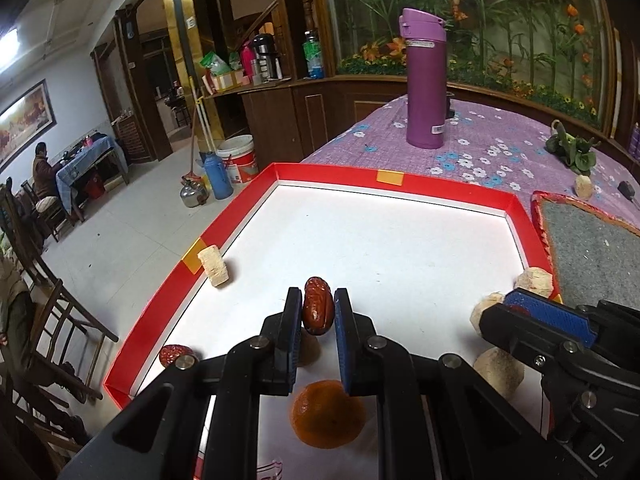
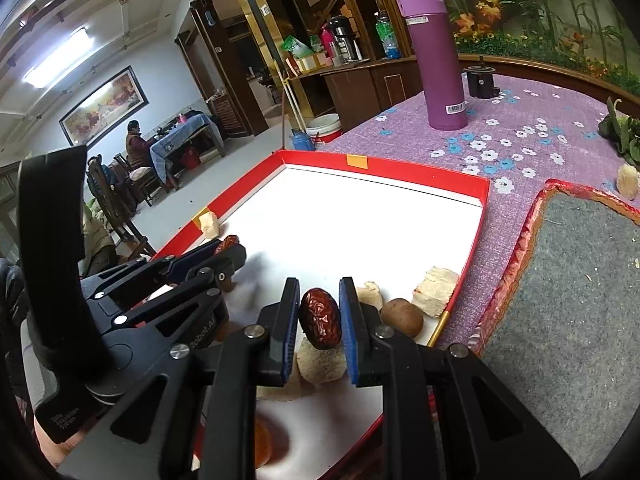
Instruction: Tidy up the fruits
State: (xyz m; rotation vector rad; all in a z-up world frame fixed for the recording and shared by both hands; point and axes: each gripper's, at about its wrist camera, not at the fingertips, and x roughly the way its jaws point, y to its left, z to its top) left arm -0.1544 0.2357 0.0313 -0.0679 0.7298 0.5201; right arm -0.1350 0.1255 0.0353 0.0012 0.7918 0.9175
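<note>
A red-rimmed tray with a white floor lies on the table. My left gripper is shut on a wrinkled red date, held over the tray. Beneath it sits an orange, and a second loose date lies by the left rim. My right gripper is shut on another red date above a pale chunk. A brown round fruit and more pale chunks rest in the tray's right corner. Each gripper shows in the other's view, left gripper and right gripper.
A purple flask stands on the floral cloth beyond the tray. A grey mat with a red border lies right of the tray. Green leaves sit at the far right. The table drops to the floor on the left.
</note>
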